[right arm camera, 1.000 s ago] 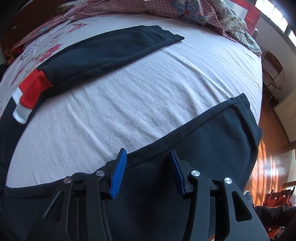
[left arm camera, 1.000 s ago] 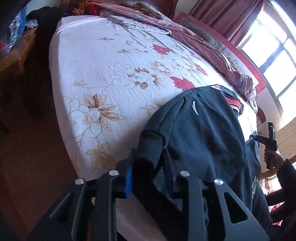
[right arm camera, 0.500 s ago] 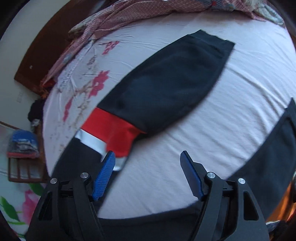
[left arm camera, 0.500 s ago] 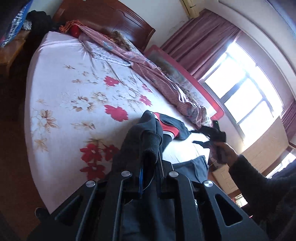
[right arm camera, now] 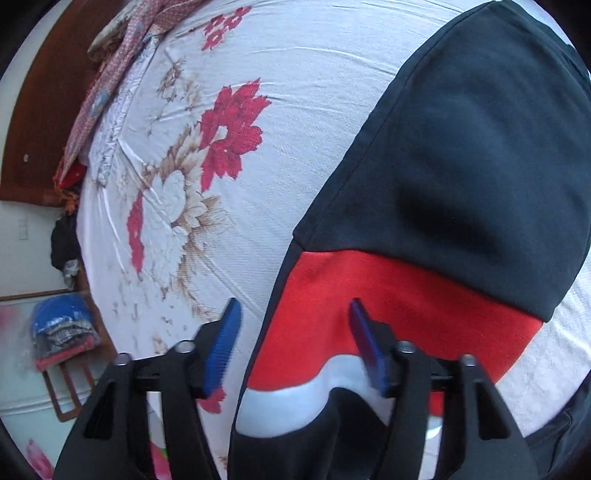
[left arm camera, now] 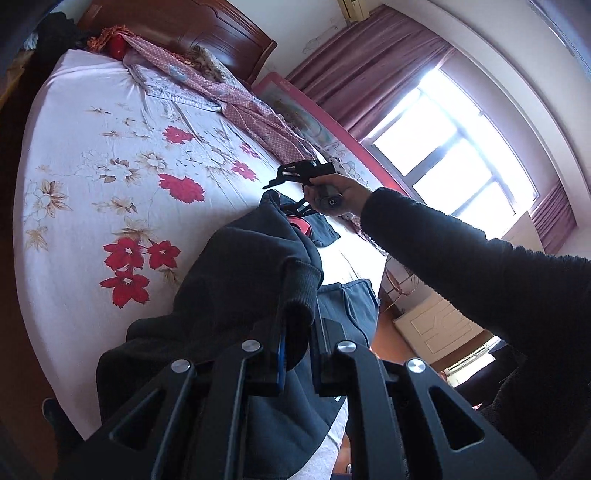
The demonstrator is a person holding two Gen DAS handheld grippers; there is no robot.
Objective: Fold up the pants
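Note:
The dark pants [left arm camera: 236,280] with a red and white band lie on the floral bed sheet [left arm camera: 96,155]. My left gripper [left arm camera: 297,332] is shut on the ribbed waistband and holds that end lifted off the bed. My right gripper [right arm camera: 291,332] is open and hovers close over the far leg [right arm camera: 480,166], its jaws either side of the leg's left edge at the red band [right arm camera: 369,295]. In the left wrist view the right gripper [left arm camera: 295,184] shows beyond the lifted fabric, held in a hand.
A crumpled pink patterned quilt [left arm camera: 236,99] lies along the bed's far side by the wooden headboard [left arm camera: 192,26]. A window [left arm camera: 454,147] with curtains is behind. A chair with folded clothes [right arm camera: 62,332] stands beside the bed.
My left gripper lifted the waistband higher off the bed. My right gripper left the near leg's hem, swung across the bed to the far leg's red band, and stayed open.

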